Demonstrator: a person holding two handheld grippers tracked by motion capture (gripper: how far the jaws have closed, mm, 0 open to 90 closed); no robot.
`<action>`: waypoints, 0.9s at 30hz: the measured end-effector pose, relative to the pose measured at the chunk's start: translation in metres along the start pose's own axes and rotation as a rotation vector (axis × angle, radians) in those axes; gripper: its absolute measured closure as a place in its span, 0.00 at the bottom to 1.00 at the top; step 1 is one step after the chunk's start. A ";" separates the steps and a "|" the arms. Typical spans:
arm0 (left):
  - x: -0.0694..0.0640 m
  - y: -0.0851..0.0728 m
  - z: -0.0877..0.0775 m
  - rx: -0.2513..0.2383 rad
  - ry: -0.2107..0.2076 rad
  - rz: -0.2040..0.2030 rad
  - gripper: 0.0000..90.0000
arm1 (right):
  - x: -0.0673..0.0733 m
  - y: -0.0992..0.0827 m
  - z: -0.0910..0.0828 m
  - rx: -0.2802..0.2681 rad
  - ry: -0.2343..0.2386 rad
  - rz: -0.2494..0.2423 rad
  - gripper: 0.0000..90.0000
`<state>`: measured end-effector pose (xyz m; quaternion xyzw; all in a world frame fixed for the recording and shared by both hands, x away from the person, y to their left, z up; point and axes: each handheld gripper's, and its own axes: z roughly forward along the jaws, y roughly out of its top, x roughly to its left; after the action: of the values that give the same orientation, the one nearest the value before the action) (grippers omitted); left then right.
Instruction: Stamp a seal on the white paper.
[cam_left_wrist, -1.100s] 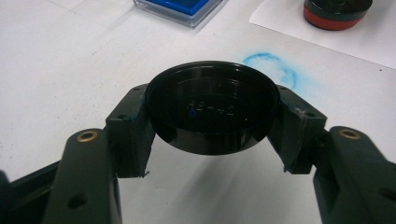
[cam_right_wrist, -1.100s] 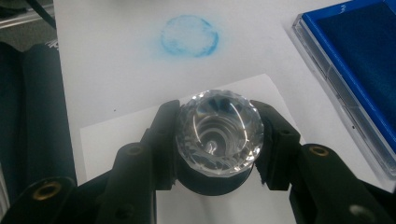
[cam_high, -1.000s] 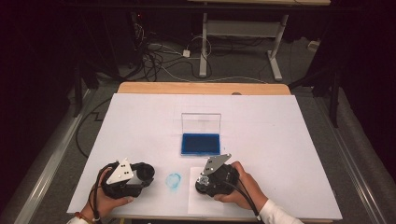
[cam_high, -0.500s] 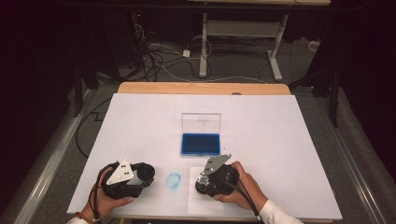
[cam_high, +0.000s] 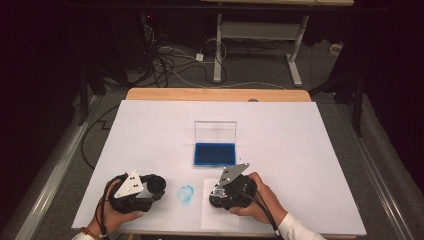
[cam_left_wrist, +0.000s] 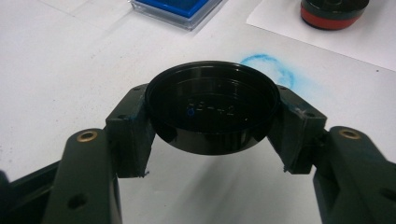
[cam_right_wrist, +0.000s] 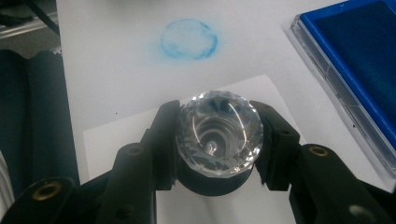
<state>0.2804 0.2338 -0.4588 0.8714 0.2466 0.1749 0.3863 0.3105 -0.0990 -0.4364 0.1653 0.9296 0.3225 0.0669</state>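
My left gripper (cam_left_wrist: 212, 119) is shut on a round black lid (cam_left_wrist: 212, 109), held hollow side up just above the white table; in the high view this gripper (cam_high: 158, 185) sits at the near left. My right gripper (cam_right_wrist: 219, 135) is shut on a stamp with a faceted clear knob (cam_right_wrist: 219, 130). Its black base with a red band (cam_left_wrist: 334, 11) meets a white paper sheet (cam_right_wrist: 116, 135). From above, the right gripper (cam_high: 217, 196) is at the near middle. An open blue ink pad (cam_high: 215, 154) in a clear case lies just beyond both.
A round blue ink smudge (cam_high: 186, 193) marks the table between the two grippers. The white sheet (cam_high: 220, 220) lies at the near edge. The ink pad's clear lid (cam_high: 215, 131) stands upright behind it. A wooden strip (cam_high: 215, 94) borders the far edge.
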 end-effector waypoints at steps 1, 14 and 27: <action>0.000 0.000 0.000 -0.001 0.000 0.000 0.41 | -0.001 0.000 -0.001 -0.009 0.000 0.006 0.63; -0.001 0.002 0.000 -0.004 -0.002 0.007 0.41 | -0.008 0.007 -0.044 -0.159 -0.044 0.041 0.63; -0.005 0.004 0.005 0.010 -0.014 0.016 0.41 | -0.006 0.008 -0.060 -0.189 -0.068 0.029 0.63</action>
<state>0.2803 0.2257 -0.4592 0.8766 0.2377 0.1708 0.3820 0.3044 -0.1300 -0.3845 0.1825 0.8897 0.4040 0.1092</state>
